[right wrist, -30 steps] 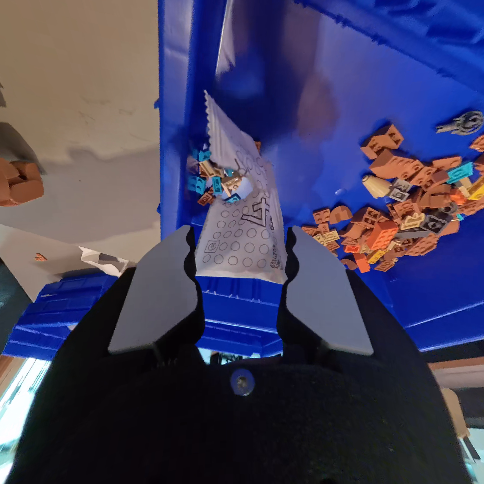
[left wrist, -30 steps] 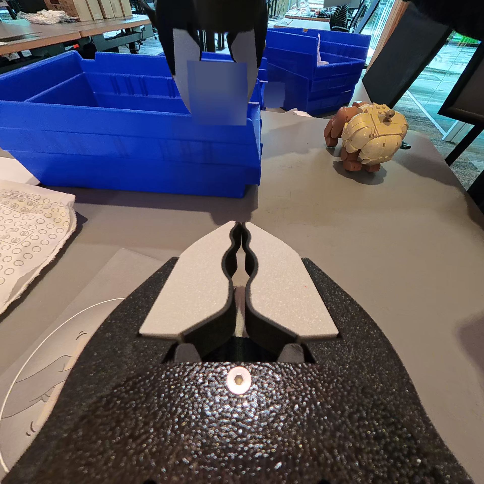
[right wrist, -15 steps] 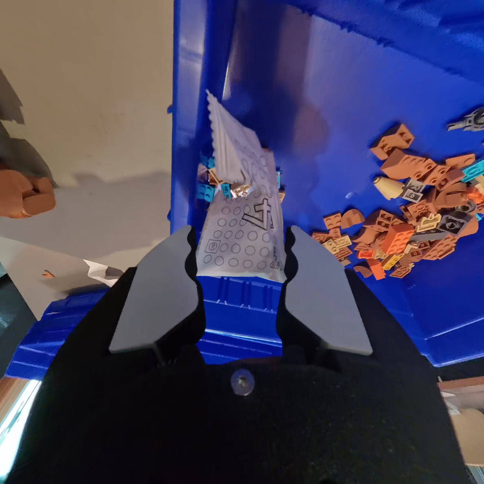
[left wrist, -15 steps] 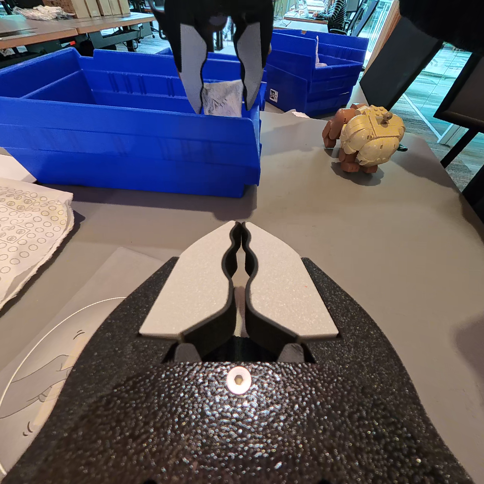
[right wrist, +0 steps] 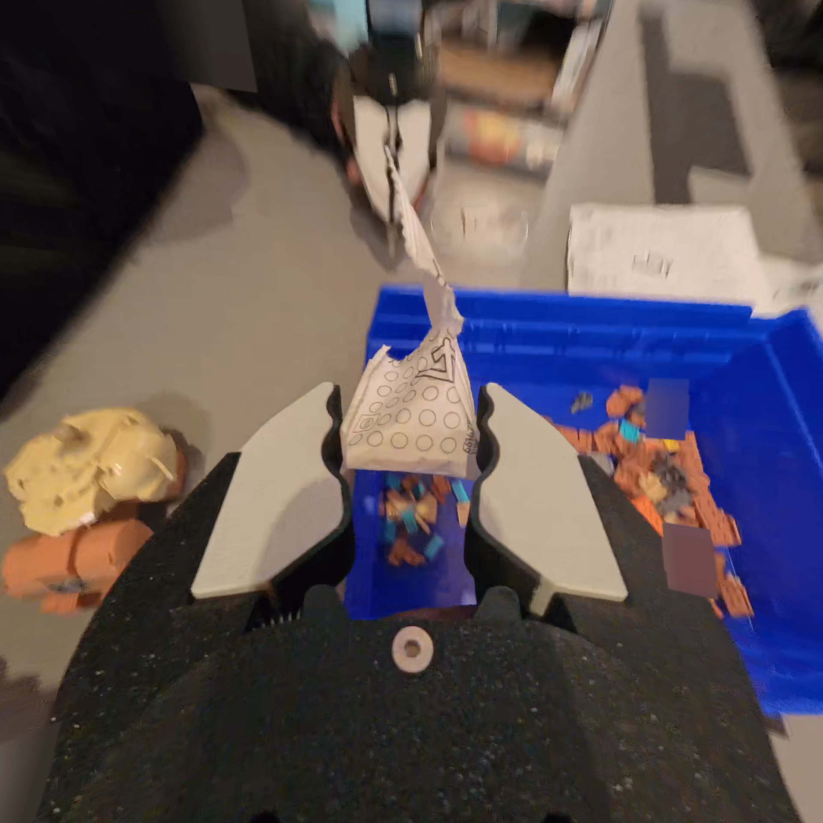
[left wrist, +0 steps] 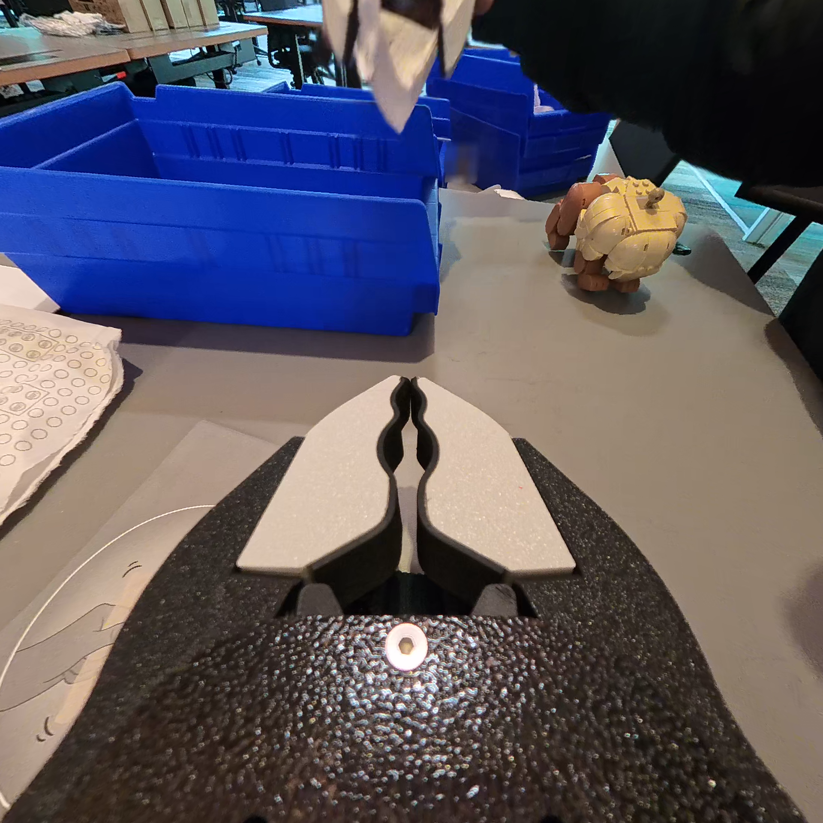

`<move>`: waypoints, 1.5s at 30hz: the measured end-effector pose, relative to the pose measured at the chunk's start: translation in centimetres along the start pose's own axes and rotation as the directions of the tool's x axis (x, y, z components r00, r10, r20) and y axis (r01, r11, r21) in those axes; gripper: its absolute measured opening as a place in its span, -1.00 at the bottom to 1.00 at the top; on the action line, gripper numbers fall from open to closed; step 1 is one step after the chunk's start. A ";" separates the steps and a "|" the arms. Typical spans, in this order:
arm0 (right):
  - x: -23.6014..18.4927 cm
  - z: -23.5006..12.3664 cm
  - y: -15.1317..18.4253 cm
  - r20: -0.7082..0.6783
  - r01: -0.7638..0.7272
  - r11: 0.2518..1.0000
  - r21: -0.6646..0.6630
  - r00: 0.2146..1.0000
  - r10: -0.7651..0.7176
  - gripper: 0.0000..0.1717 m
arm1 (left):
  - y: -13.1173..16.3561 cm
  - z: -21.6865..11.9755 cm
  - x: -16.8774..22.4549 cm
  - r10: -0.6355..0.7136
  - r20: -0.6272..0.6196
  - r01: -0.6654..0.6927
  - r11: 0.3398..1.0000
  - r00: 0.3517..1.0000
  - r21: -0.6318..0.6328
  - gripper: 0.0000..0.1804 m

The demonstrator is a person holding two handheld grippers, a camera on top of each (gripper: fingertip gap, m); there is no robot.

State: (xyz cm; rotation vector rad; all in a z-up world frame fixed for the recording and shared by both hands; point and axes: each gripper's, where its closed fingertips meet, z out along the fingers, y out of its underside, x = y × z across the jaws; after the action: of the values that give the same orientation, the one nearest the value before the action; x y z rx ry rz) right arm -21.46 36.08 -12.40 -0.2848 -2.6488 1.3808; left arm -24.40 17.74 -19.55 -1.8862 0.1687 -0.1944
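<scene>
My right gripper [right wrist: 409, 427] is shut on a white paper bag [right wrist: 409, 423] printed with circles. Both pads press on its sides, and its torn top points away from me. It hangs above the near-left corner of a blue bin [right wrist: 579, 338]. Small brown, orange and teal bricks [right wrist: 645, 467] lie in the bin, with a smaller heap [right wrist: 414, 512] under the bag. In the left wrist view the right gripper [left wrist: 396, 62] holds the bag [left wrist: 392, 84] high over the bin [left wrist: 222, 249]. My left gripper [left wrist: 409, 392] is shut with nothing in it, low over the grey table [left wrist: 579, 423].
A tan and brown brick-built figure [left wrist: 619, 231] stands on the table right of the bin; it also shows in the right wrist view [right wrist: 89, 463]. A printed paper sheet [left wrist: 44, 392] lies at the left. More blue bins [left wrist: 525, 133] stand behind. The table edge runs along the right. Across from one pair of fingers to the other is roughly 20 cm.
The right gripper has lifted and swung the bag up out of the bin, from tipped mouth-down over the bricks to held above the rim. The left gripper has stayed shut and still.
</scene>
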 end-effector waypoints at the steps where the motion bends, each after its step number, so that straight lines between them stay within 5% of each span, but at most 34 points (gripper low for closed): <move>1: -0.7 -0.4 -1.2 -0.001 0.011 0.995 0.097 1.000 -0.011 -0.32 | 0.0 0.0 0.0 -0.001 0.000 0.001 1.000 1.000 -0.001 -1.00; 4: -3.0 -2.1 -4.4 -0.015 0.068 0.937 0.343 0.998 -0.067 -0.33 | 0.0 0.0 0.0 -0.003 -0.002 0.003 1.000 1.000 -0.003 -1.00; 8: -5.5 -3.6 -7.5 -0.054 0.152 0.852 0.501 0.988 -0.145 -0.33 | 0.1 0.1 0.0 0.001 -0.001 -0.001 1.000 1.000 -0.005 -1.00; 21: -8.7 -2.4 -13.2 -0.081 0.259 0.784 0.565 0.962 -0.260 -0.34 | 0.1 0.1 0.2 0.010 0.000 -0.010 1.000 1.000 -0.007 -1.00; 24: -5.5 -0.5 -13.1 -0.215 0.270 0.863 0.428 0.957 -0.193 -0.35 | 0.1 0.0 0.4 0.021 0.008 -0.021 1.000 1.000 0.002 -1.00; 29: 1.6 5.7 -11.5 -0.370 0.181 0.983 -0.029 0.911 -0.179 -0.35 | -0.5 -0.8 0.6 -0.004 0.037 0.002 0.998 0.999 0.058 -1.00; 38: 12.6 20.1 -11.6 -0.340 -0.059 0.881 -0.470 0.933 -0.119 -0.36 | -1.2 -5.1 1.5 -0.043 0.129 0.017 0.980 0.991 0.199 -1.00; 45: 18.0 28.8 -9.8 -0.351 -0.161 0.814 -0.558 0.935 -0.056 -0.37 | -0.5 -8.5 1.7 -0.104 0.123 0.071 0.966 0.987 0.249 -1.00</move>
State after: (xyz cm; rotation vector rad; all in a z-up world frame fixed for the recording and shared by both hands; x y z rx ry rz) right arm -46.02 11.81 -20.06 -0.6118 -2.6761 0.4159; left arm -24.60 9.70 -16.29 -1.6561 -0.0313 -0.1402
